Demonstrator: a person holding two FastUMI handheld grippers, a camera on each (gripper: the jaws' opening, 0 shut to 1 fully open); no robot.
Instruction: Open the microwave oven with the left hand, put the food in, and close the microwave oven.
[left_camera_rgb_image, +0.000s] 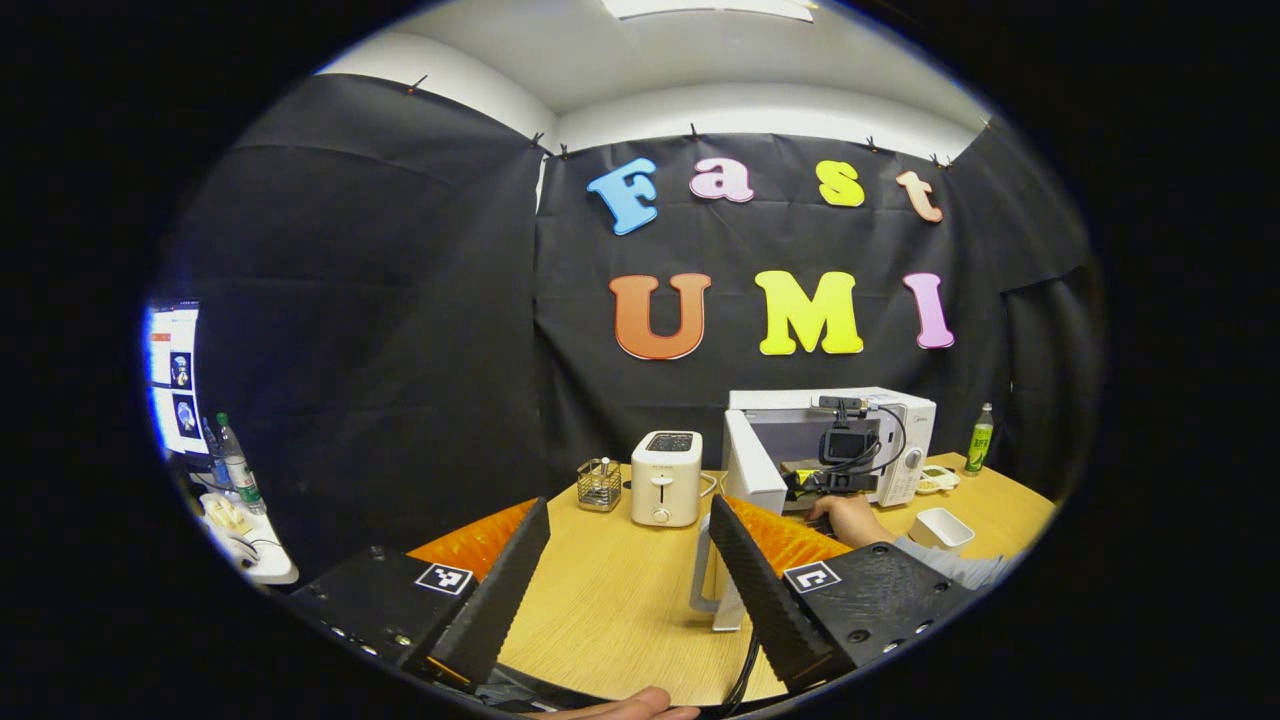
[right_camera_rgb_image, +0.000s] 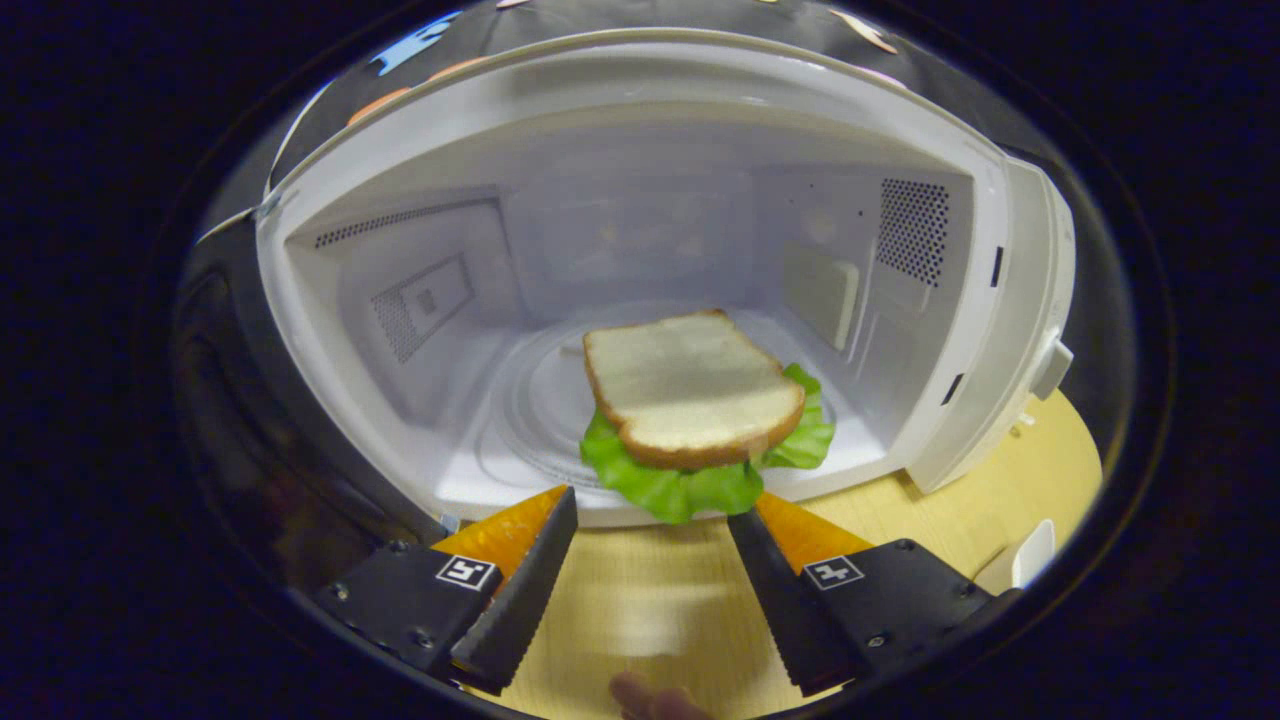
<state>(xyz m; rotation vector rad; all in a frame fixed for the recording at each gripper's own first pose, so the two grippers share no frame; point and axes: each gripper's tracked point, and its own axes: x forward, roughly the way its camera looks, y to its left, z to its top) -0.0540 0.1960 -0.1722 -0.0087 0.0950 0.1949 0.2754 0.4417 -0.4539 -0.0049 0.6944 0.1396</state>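
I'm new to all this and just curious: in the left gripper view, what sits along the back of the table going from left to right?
Wire basket → toaster → open microwave → green bottle.

You won't find readable text here. The green bottle (left_camera_rgb_image: 979, 441) at the far right of the tabletop (left_camera_rgb_image: 620, 590) carries a label too small to read, and the toaster (left_camera_rgb_image: 666, 478) shows no legible brand.
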